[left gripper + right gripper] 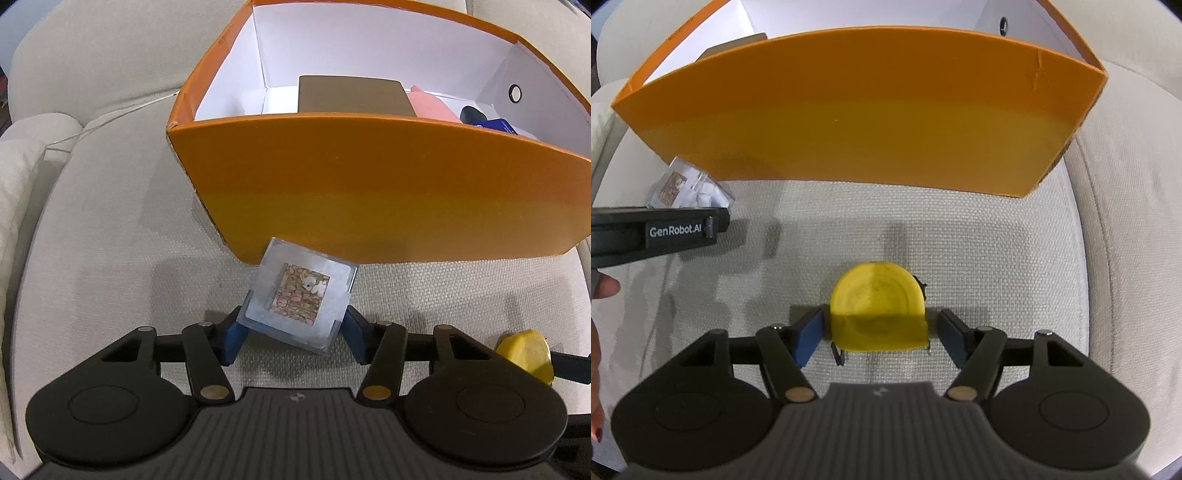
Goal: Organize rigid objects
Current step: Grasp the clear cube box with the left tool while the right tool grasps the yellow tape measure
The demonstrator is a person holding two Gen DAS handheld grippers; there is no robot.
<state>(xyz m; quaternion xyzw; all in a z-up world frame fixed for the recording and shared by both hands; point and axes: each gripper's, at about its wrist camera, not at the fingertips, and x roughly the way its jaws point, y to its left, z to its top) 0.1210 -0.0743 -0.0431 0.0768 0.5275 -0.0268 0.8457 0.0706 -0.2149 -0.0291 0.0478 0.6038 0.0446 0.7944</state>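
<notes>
Two grippers face my orange box point(369, 192): left gripper point(291, 338) clamps the clear picture case point(299, 295), right gripper point(879, 338) stands open around the yellow tape measure point(879, 306).

Both views are bright and evenly lit from above. Soft shadows fall on the cushion point(979, 240) under the box point(369, 192) and grippers. Fisheye distortion bows the box walls and darkens the corners. Focus stays sharp, without glare.
</notes>
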